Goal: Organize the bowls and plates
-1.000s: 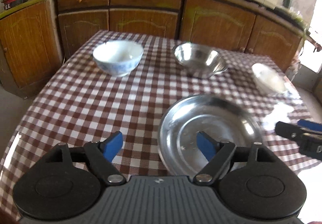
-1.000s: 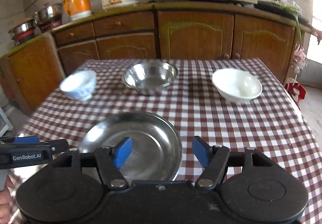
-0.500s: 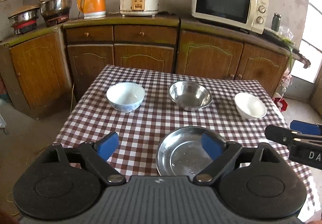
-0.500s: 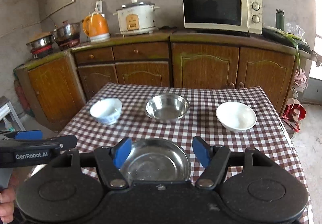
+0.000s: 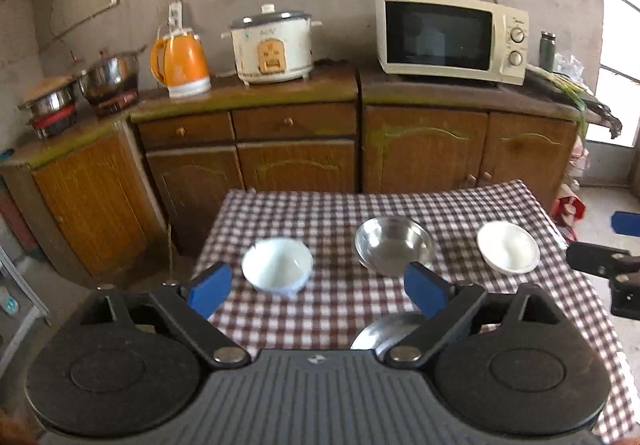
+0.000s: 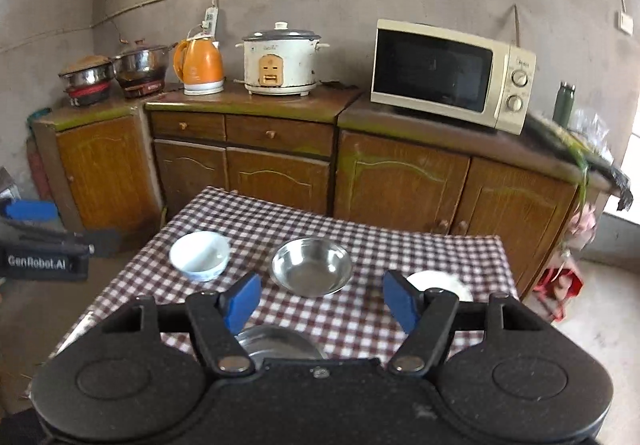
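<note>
On the checked table [image 5: 340, 213] stand a white-and-blue bowl [image 5: 277, 265] at the left, a steel bowl [image 5: 394, 251] in the middle and a white bowl [image 5: 508, 247] at the right. A steel plate [image 5: 386, 331] lies at the near edge, mostly hidden behind the gripper body. My left gripper [image 5: 318, 291] is open and empty, held high above the near edge. My right gripper [image 6: 322, 301] is open and empty, also high; below it show the white-and-blue bowl [image 6: 199, 255], steel bowl [image 6: 311, 265], white bowl [image 6: 440, 281] and plate [image 6: 276, 343].
Wooden cabinets [image 5: 296, 165] run behind the table, with a microwave [image 5: 452, 39], rice cooker [image 5: 274, 45], orange kettle [image 5: 180, 65] and pots [image 5: 108, 79] on top. Bare floor lies to the left of the table [image 6: 48, 309]. A red bag [image 6: 558, 287] sits by the right corner.
Both grippers have risen and drawn back from the table, so the bowls look smaller and the steel plate has slid under the gripper bodies. Both stayed open and empty.
</note>
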Demonstrator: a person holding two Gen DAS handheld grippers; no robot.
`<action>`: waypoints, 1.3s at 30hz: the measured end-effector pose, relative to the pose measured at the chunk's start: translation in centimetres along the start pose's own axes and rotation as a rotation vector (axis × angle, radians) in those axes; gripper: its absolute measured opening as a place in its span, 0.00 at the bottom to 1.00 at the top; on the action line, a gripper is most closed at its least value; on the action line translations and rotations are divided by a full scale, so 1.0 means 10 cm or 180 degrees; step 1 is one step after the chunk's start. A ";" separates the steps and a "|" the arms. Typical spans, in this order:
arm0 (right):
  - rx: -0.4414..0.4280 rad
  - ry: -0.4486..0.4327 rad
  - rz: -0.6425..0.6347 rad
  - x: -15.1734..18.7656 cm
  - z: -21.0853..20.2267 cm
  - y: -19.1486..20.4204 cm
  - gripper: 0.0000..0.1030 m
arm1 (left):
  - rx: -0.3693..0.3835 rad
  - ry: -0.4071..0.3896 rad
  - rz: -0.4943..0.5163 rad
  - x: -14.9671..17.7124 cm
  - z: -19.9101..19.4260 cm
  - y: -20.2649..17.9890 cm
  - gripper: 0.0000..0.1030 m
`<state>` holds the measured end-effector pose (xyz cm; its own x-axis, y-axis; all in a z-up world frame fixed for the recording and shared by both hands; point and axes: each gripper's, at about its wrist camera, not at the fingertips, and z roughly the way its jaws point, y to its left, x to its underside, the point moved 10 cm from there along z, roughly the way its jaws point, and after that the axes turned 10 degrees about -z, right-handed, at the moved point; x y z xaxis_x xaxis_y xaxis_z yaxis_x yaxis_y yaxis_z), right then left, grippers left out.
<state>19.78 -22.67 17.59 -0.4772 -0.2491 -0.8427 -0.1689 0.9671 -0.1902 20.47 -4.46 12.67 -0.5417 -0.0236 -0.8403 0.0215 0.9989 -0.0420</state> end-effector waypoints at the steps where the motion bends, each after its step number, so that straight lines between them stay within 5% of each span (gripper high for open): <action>1: -0.0027 0.0015 0.0010 -0.02 0.04 -0.01 0.79 | 0.0035 -0.0015 0.0004 -0.03 0.03 -0.02 0.96; 22: -0.0173 0.0239 0.0351 0.60 1.22 0.12 0.79 | 0.0061 0.0428 -0.0193 0.54 1.05 0.05 0.97; 39: -0.0214 0.0353 0.0379 0.87 1.46 0.05 0.79 | 0.0125 0.0548 -0.0248 0.78 1.25 -0.04 0.97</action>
<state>28.17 -23.56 2.78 -0.5888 -0.1409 -0.7959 -0.1611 0.9854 -0.0552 26.74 -5.57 -0.65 -0.6787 -0.0901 -0.7289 0.0049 0.9919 -0.1271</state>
